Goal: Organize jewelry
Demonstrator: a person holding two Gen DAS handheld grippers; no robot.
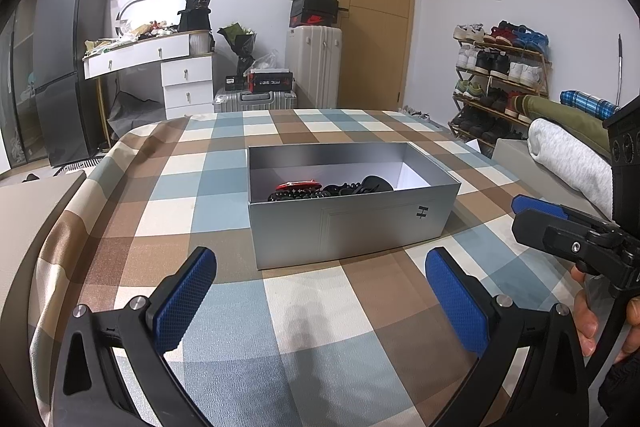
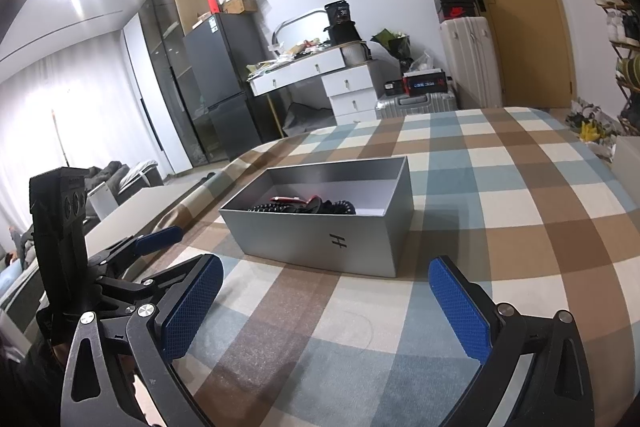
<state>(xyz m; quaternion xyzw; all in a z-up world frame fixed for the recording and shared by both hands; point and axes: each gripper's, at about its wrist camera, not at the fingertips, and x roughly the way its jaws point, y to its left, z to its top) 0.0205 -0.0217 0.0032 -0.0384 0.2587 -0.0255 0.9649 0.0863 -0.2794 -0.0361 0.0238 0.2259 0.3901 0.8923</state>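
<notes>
My left gripper [image 1: 320,291] hovers just short of the near wall of the one grey box [image 1: 352,227], its fingers [image 1: 184,301] spread wide and holding nothing. The box stands open on the checked cloth [image 1: 224,183], and all the jewelry I can see lies inside it: a dark tangle [image 1: 320,191] of beaded or coiled pieces bunched against the box's near-left corner, with one red piece [image 1: 298,185] on top (I cannot count the black ones, they overlap too much). The far-right end of the box shows bare white floor. Nothing lies on the cloth around the box. To the right of the box my right gripper [image 2: 326,307] also hangs back from its near wall, fingers [image 2: 460,311] released and empty. This would fit either pieces gathered into the box and my hands withdrawn, or a heap waiting to be lifted out and sorted; I judge no further. Count: one box, two grippers, one red piece.
</notes>
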